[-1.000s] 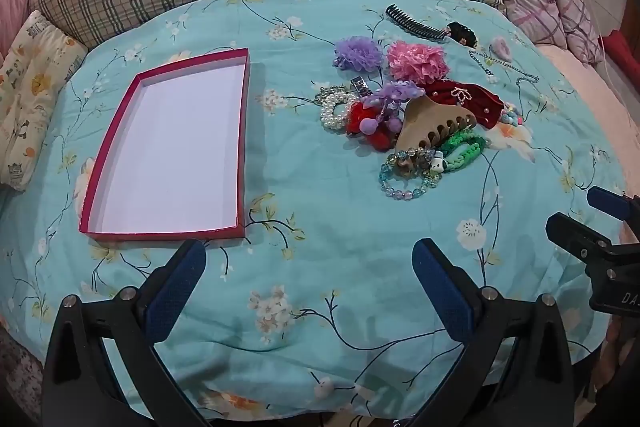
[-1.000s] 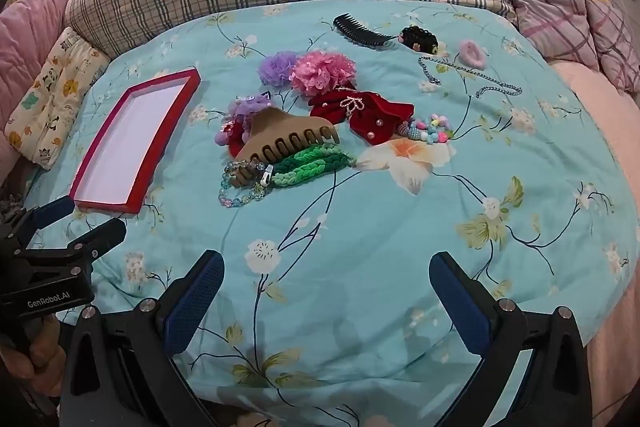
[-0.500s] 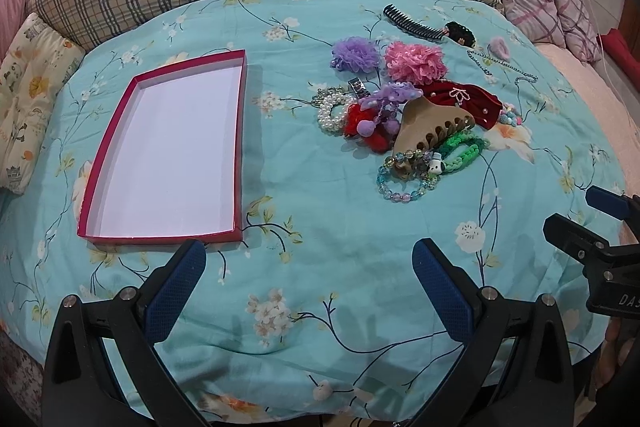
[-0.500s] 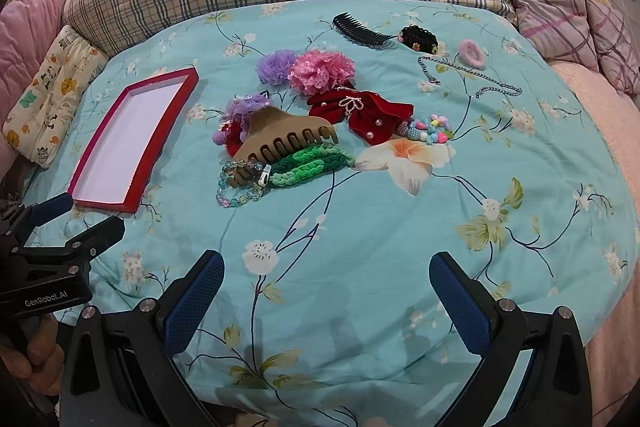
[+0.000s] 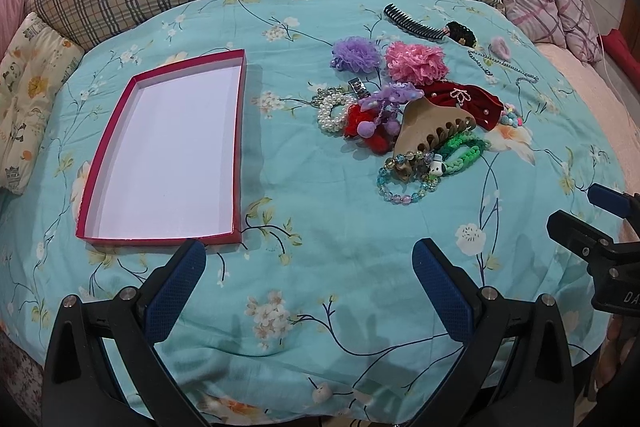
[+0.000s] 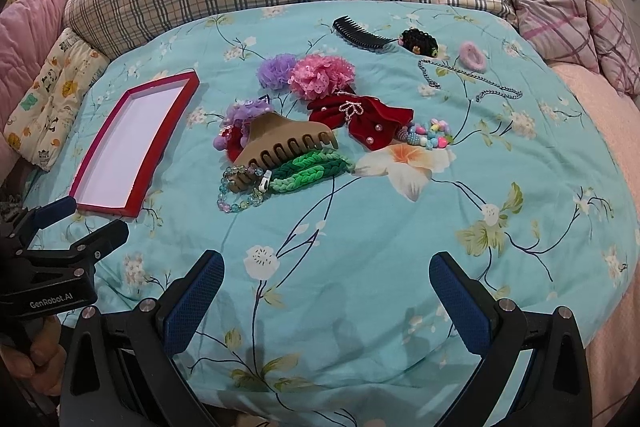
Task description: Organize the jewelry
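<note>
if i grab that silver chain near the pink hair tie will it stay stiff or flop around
Likely floppy: the silver chain lies in loose bends on the bedspread, so it should dangle from wherever it is pinched. Its thin links look slippery and hard to grip, and pushing would probably bunch it rather than slide it whole.

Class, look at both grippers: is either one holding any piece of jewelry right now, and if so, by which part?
Nothing is held. The left gripper and the right gripper are both open above the bedspread.
</note>
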Action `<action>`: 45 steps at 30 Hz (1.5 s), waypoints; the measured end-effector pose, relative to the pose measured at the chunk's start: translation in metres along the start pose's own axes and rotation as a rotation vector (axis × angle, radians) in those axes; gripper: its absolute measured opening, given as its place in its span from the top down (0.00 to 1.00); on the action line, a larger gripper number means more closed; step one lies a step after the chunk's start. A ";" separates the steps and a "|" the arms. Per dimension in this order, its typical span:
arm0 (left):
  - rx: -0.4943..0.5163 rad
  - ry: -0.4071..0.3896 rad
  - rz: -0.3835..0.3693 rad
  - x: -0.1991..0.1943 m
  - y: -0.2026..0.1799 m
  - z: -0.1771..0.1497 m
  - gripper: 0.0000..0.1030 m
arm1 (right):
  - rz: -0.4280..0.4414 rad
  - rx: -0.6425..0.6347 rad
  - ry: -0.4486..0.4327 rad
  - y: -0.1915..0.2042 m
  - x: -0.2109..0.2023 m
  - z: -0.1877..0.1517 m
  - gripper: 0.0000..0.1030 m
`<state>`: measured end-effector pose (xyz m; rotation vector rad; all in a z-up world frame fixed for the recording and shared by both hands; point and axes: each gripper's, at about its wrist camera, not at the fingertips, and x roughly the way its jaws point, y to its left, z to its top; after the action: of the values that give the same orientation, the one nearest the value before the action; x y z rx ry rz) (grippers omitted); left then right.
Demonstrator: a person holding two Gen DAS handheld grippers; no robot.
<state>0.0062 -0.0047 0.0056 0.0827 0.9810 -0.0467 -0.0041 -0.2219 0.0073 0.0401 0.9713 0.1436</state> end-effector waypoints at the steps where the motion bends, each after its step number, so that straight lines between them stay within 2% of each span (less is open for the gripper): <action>1: 0.001 0.000 0.001 0.000 0.000 0.000 0.00 | 0.001 0.002 0.001 0.000 0.000 0.000 0.00; 7: -0.001 0.004 -0.008 0.004 0.000 0.003 0.00 | 0.008 0.016 0.002 -0.004 0.001 0.002 0.00; 13: -0.018 0.009 -0.042 0.010 0.002 0.010 0.00 | -0.047 -0.015 -0.004 -0.009 0.006 0.003 0.00; 20: -0.023 0.005 -0.070 0.019 0.004 0.024 0.00 | 0.004 0.040 -0.009 -0.023 0.014 0.010 0.01; 23: -0.026 0.004 -0.085 0.024 0.005 0.031 0.00 | 0.014 0.060 -0.037 -0.032 0.017 0.015 0.01; 27: -0.032 0.000 -0.095 0.031 0.007 0.045 0.00 | 0.004 0.086 -0.027 -0.045 0.024 0.025 0.02; 32: -0.053 -0.002 -0.107 0.046 0.013 0.067 0.00 | 0.005 0.145 -0.049 -0.068 0.035 0.039 0.09; 37: -0.066 -0.004 -0.110 0.065 0.018 0.095 0.00 | 0.031 0.187 -0.036 -0.082 0.050 0.055 0.18; 45: -0.073 -0.009 -0.102 0.101 0.024 0.142 0.00 | 0.081 0.150 -0.054 -0.067 0.075 0.102 0.30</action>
<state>0.1819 0.0064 0.0020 -0.0344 0.9761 -0.1046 0.1285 -0.2746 -0.0037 0.2196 0.9258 0.1431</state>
